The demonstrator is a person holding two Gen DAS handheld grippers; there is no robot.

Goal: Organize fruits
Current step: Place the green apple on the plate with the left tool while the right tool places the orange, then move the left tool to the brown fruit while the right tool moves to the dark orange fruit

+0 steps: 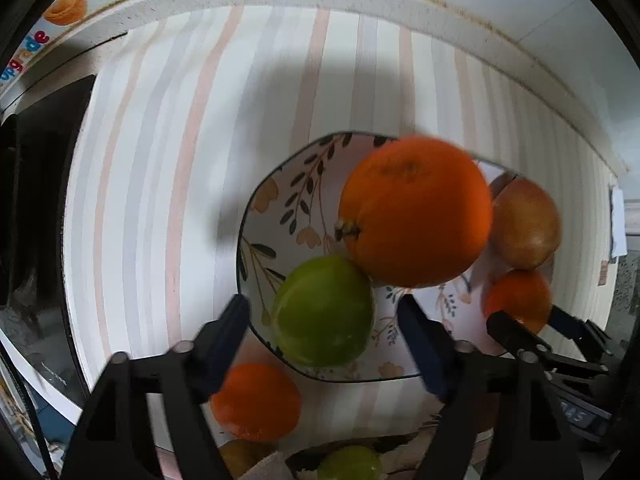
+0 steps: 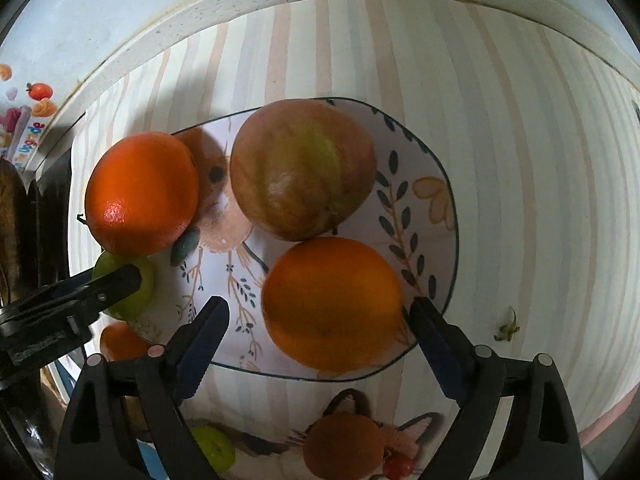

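Striped cloth covers the tabletop [image 2: 520, 140]; both grippers hang released. Ahead of the right gripper [image 2: 320, 340], a glossy floral bowl [image 2: 436, 208] holds a round orange [image 2: 332, 304] and a blotchy apple [image 2: 300, 168]; a smooth green apple [image 1: 324, 312] sits between the left gripper [image 1: 324, 344] fingers

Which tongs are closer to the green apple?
Left. The left tongs are open with the green apple right between their fingers. The right tongs are across the bowl, open around an orange.
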